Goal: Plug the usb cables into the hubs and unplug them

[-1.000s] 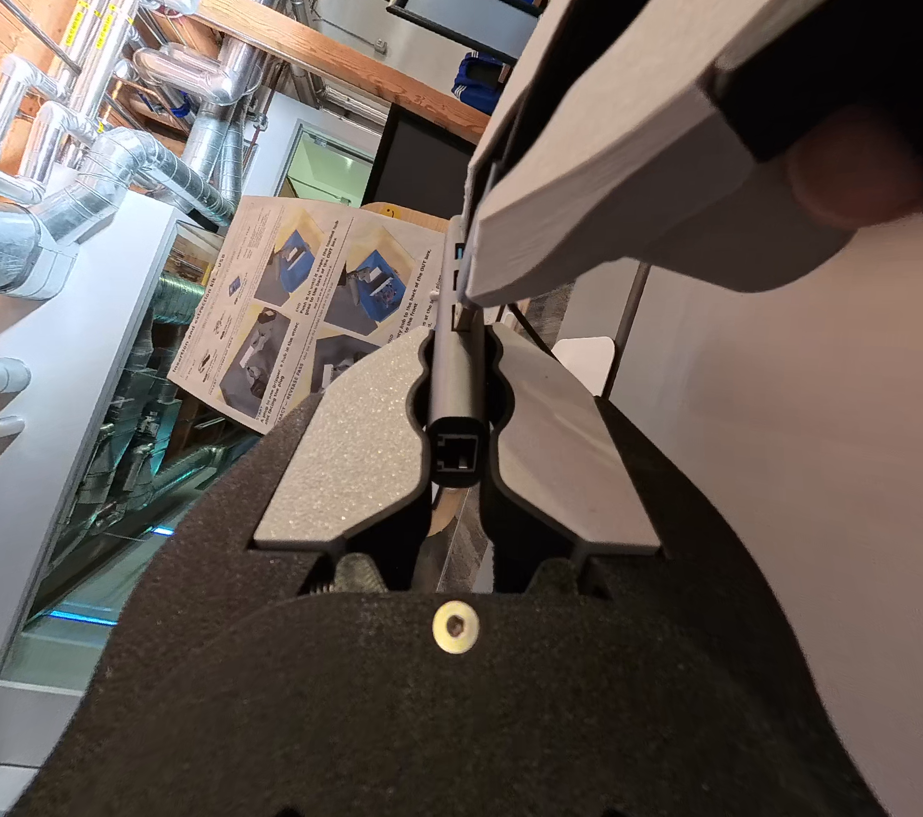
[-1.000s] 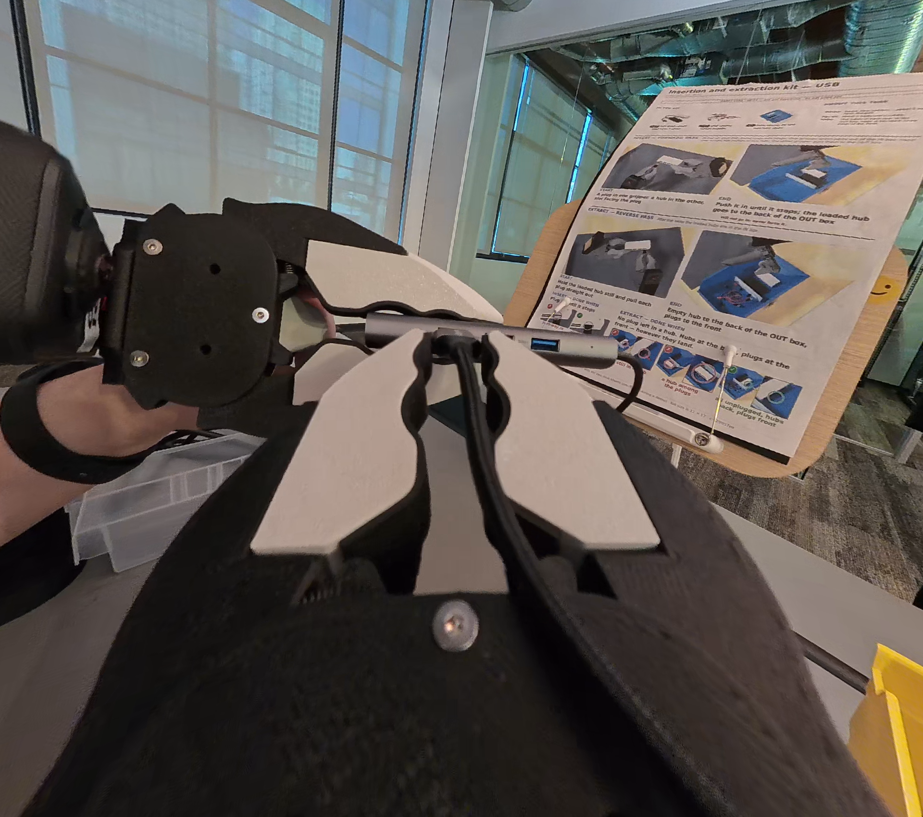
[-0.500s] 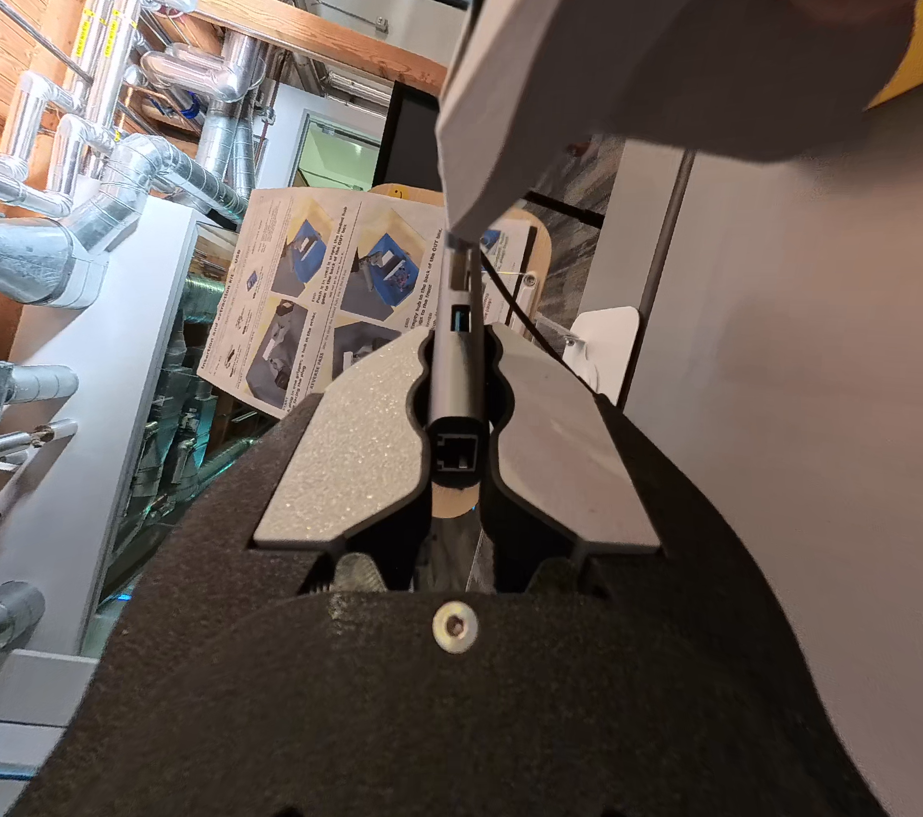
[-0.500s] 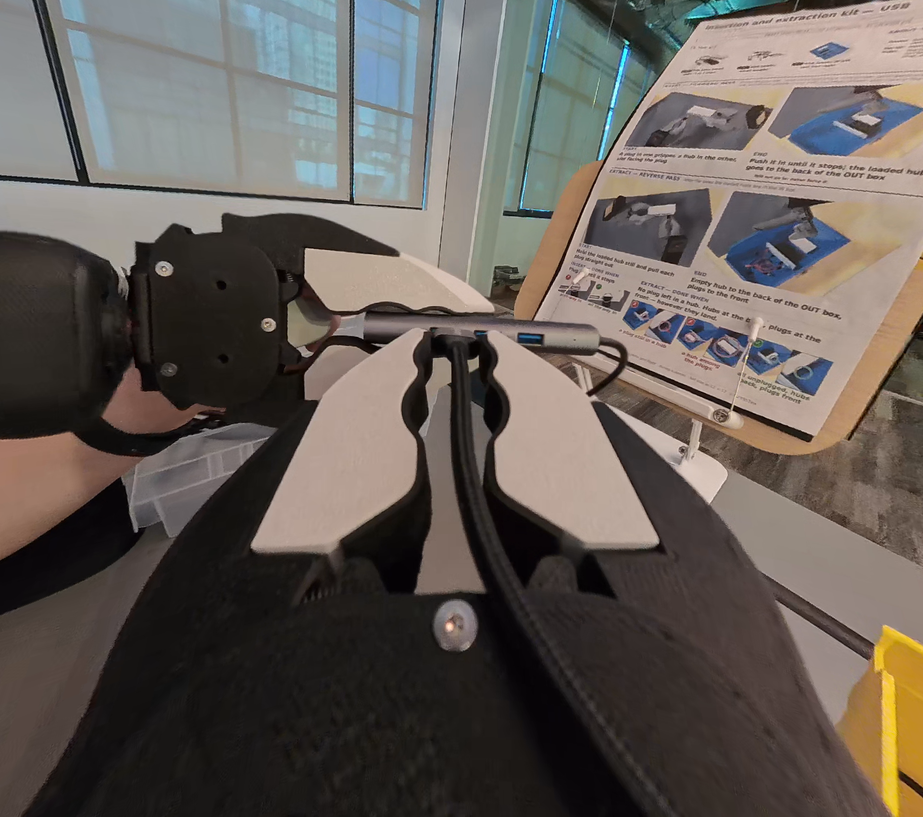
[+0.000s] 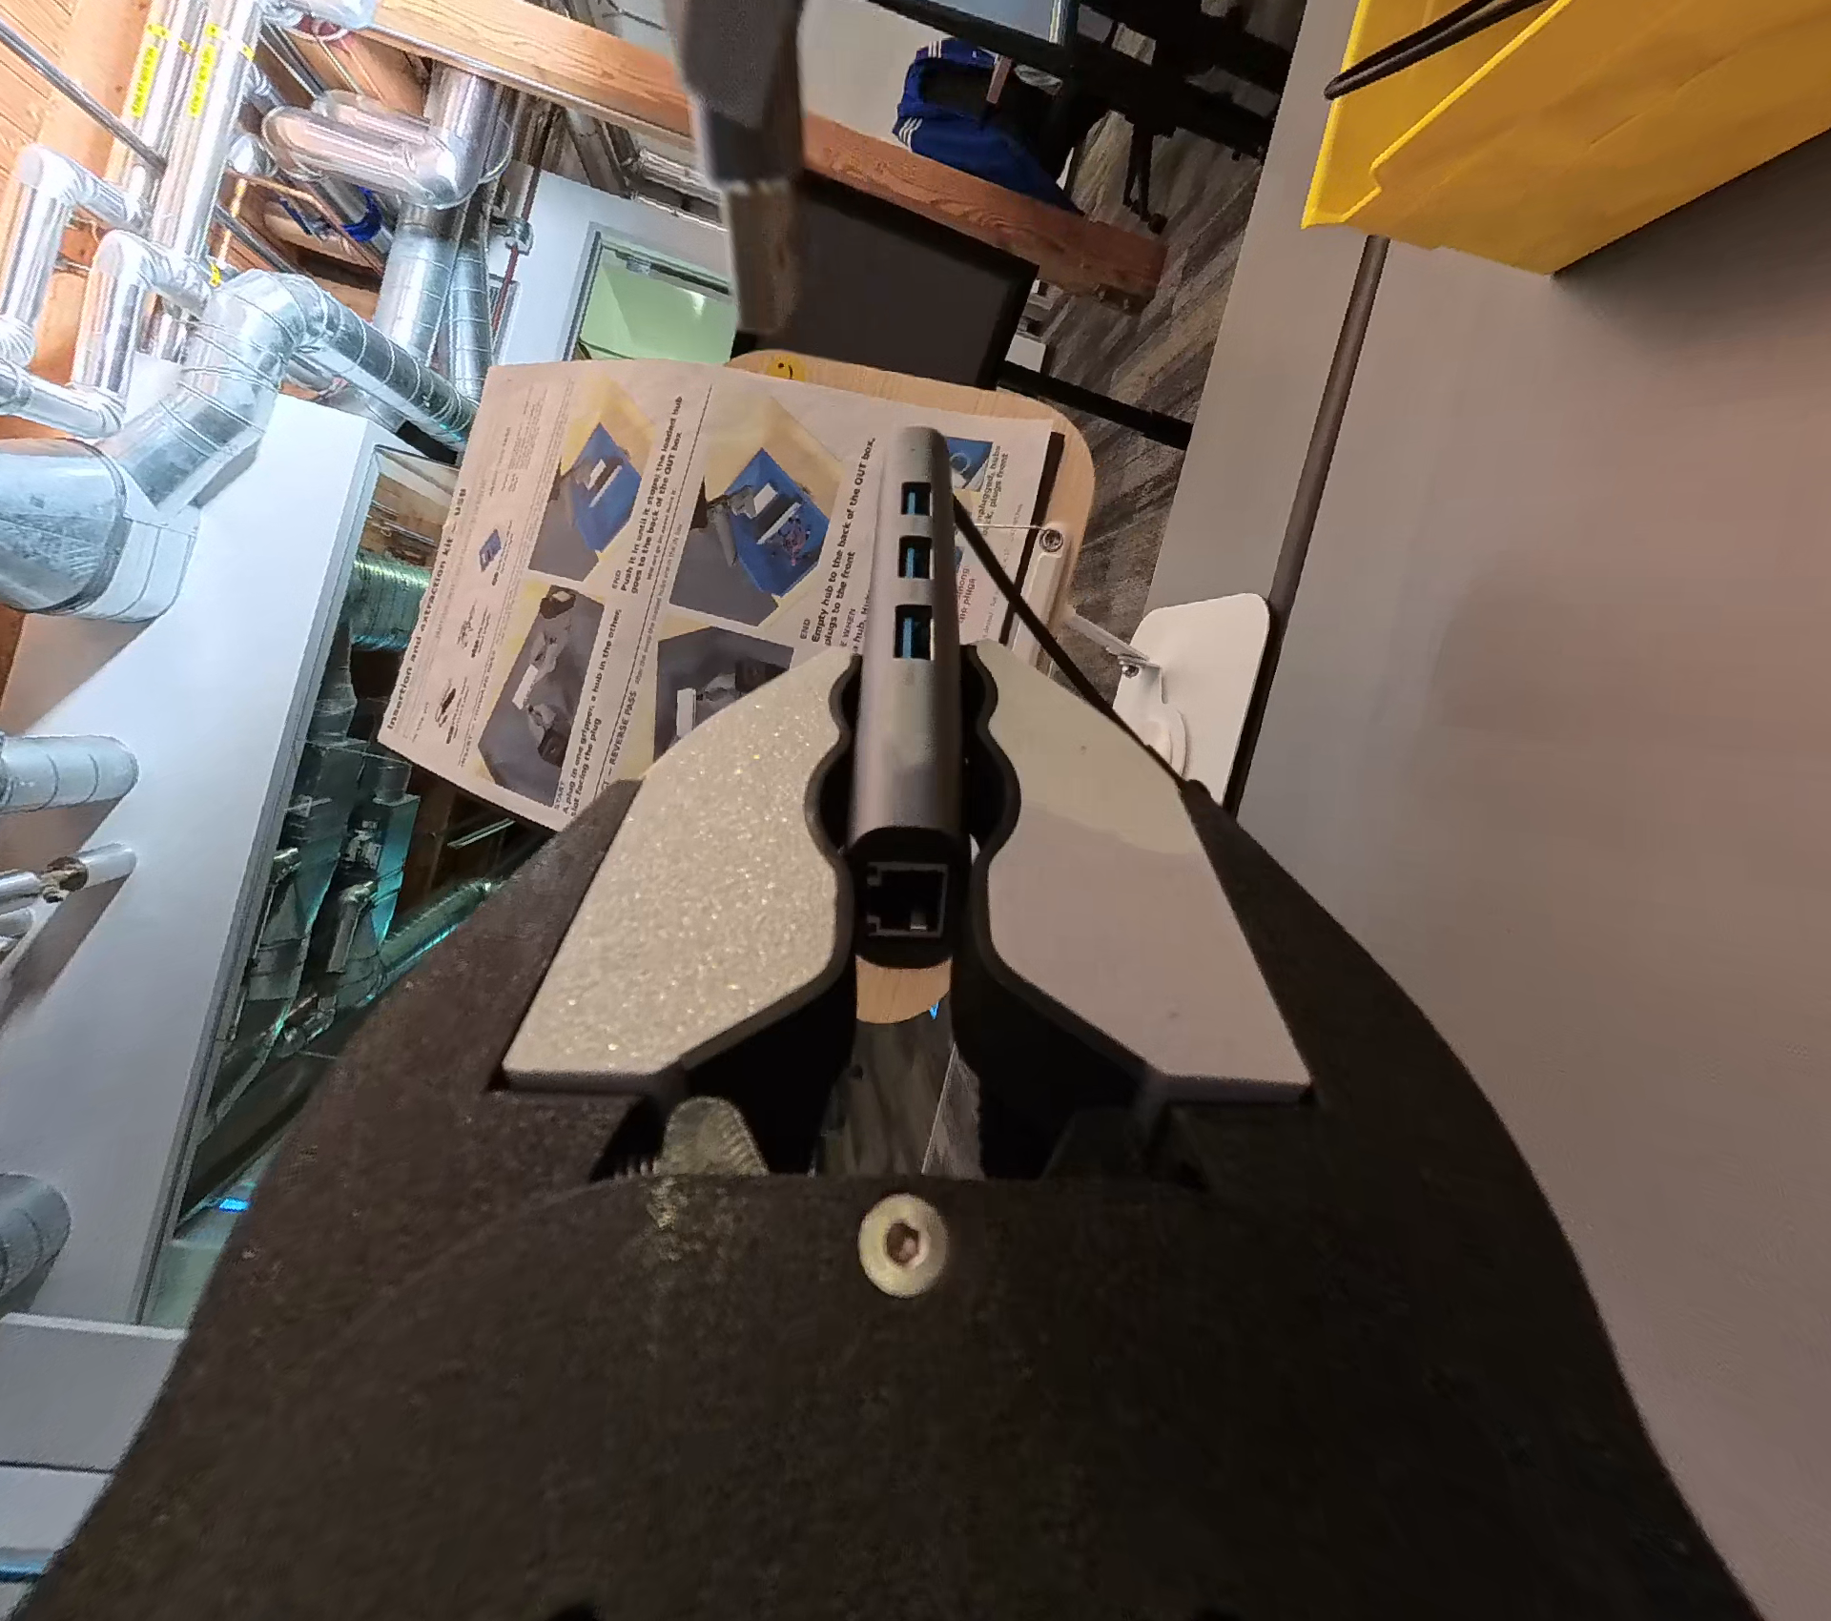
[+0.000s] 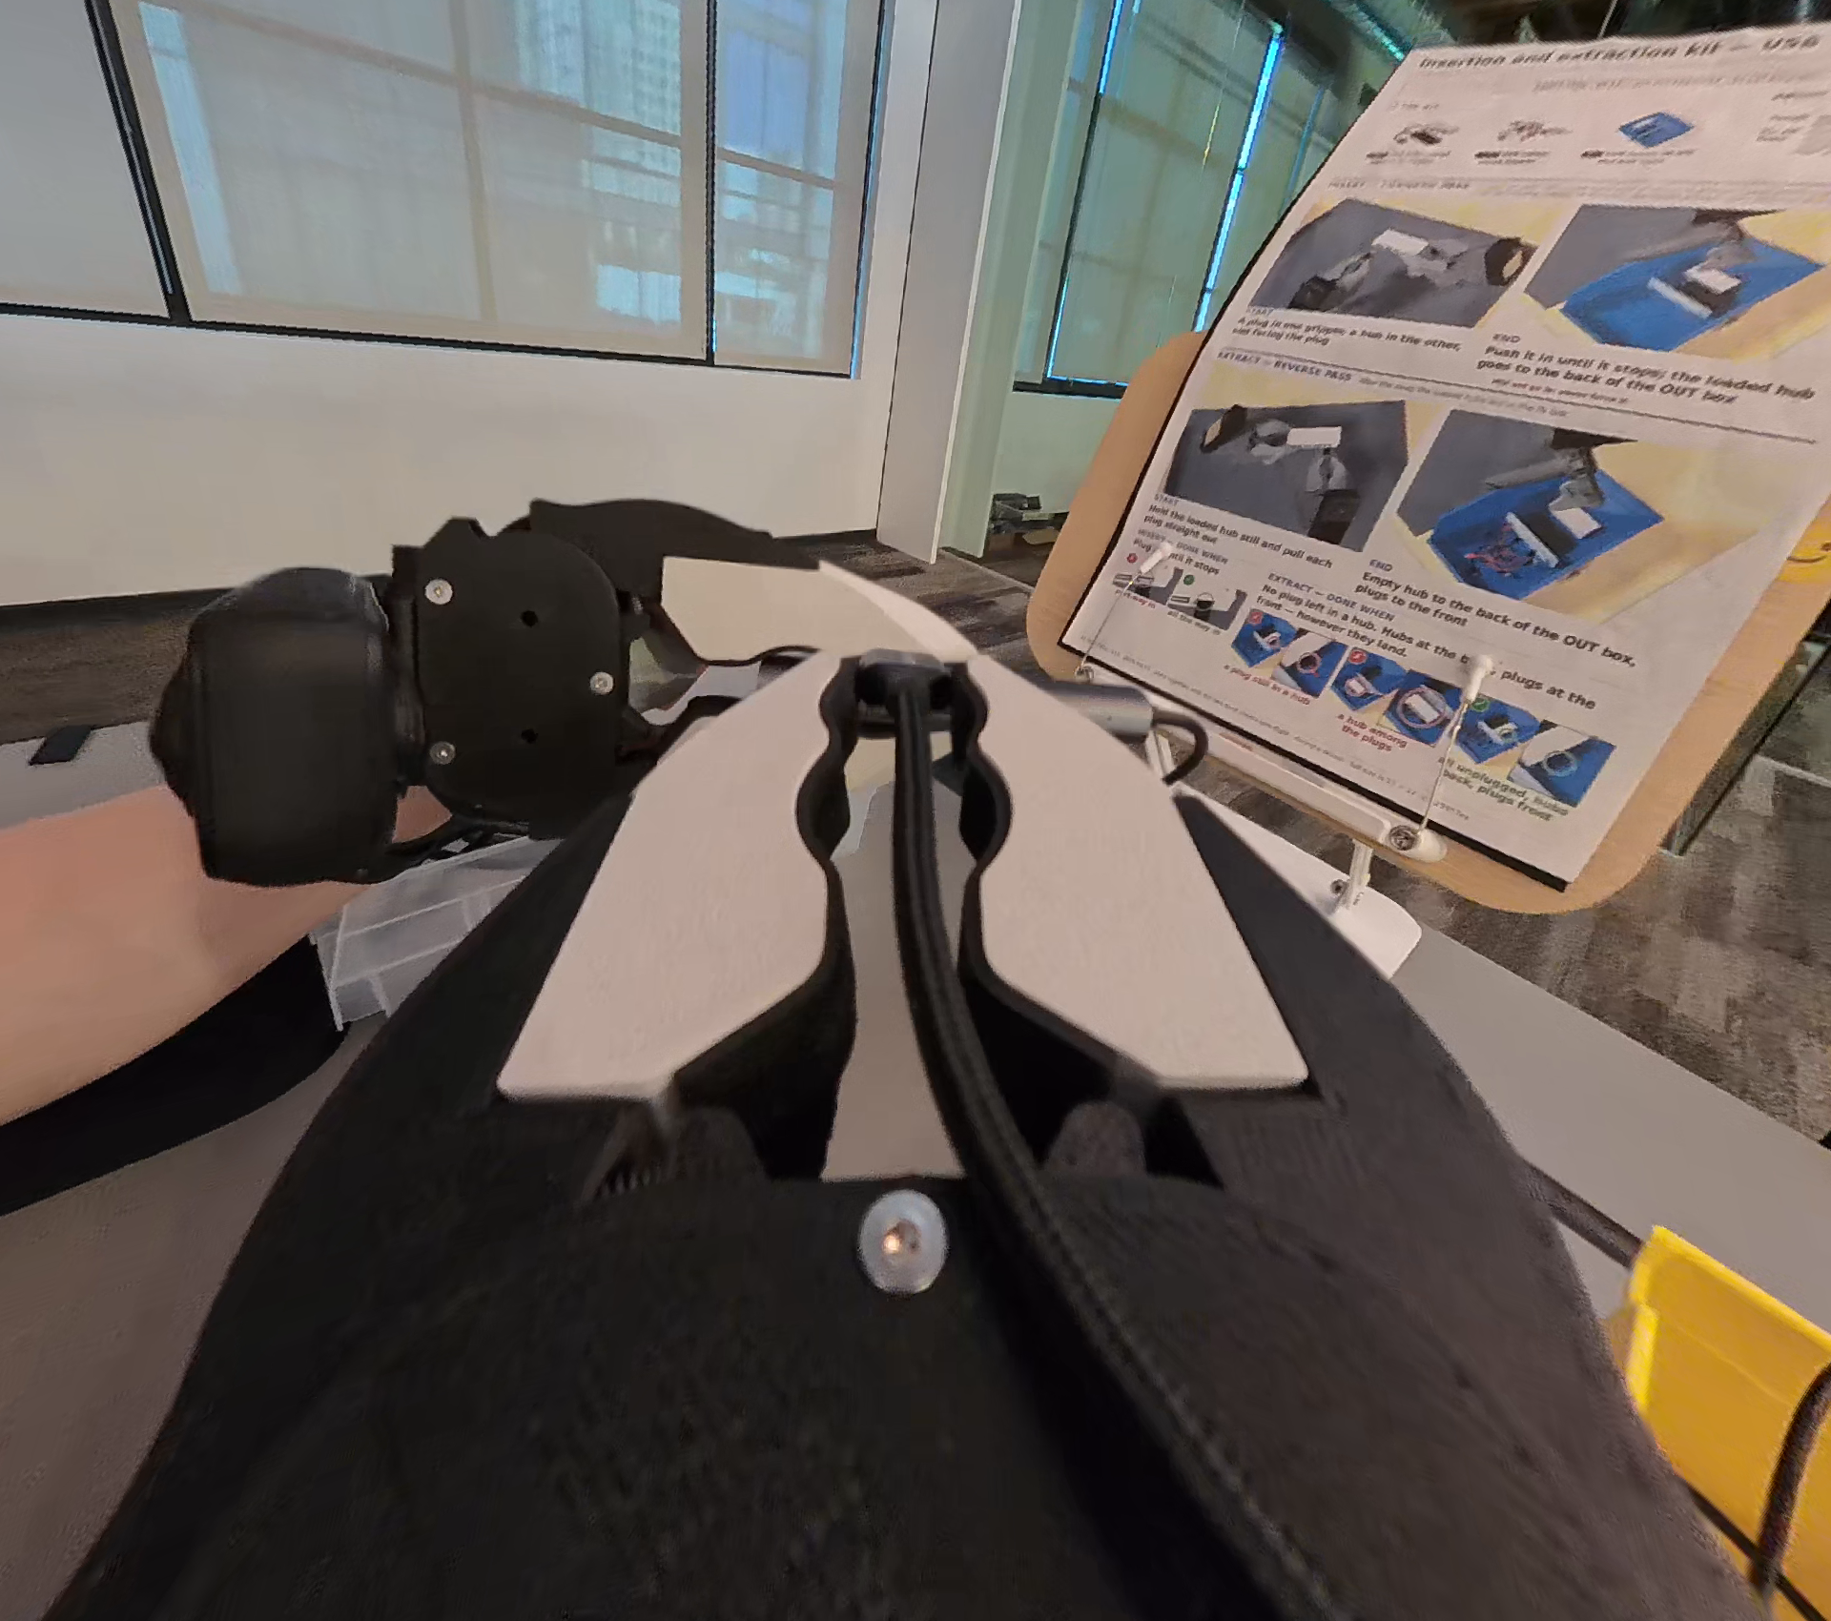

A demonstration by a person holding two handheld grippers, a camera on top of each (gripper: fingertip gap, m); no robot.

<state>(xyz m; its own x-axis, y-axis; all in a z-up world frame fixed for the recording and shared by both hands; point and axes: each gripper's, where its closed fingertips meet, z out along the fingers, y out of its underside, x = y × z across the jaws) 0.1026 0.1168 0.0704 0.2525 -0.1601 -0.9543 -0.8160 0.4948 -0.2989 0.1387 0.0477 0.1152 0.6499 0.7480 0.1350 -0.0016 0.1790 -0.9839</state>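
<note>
My left gripper (image 5: 907,662) is shut on a dark grey USB hub (image 5: 904,761) and holds it in the air, end-on to the camera. Its three blue ports (image 5: 916,563) show empty, and its own thin black lead (image 5: 1001,583) trails off to the right. My right gripper (image 6: 897,672) is shut on a USB plug (image 6: 897,664) whose black braided cable (image 6: 921,880) runs back between the fingers. In the left wrist view the plug's metal tip (image 5: 763,256) sits clear of the hub, above it. The hub's far end (image 6: 1105,702) shows just past my right fingers.
An instruction sheet on a wooden stand (image 6: 1486,484) stands behind the grippers, also in the left wrist view (image 5: 644,563). A yellow bin (image 5: 1585,38) with a black cable sits on the grey table (image 5: 1585,781). A clear plastic box (image 6: 416,930) lies below the left hand. The left gripper's tips are roughly 9 centimeters from the right gripper's.
The right gripper has pulled the plug out of the hub and drawn it away. All three ports now show. The left gripper has kept its hold on the hub.
</note>
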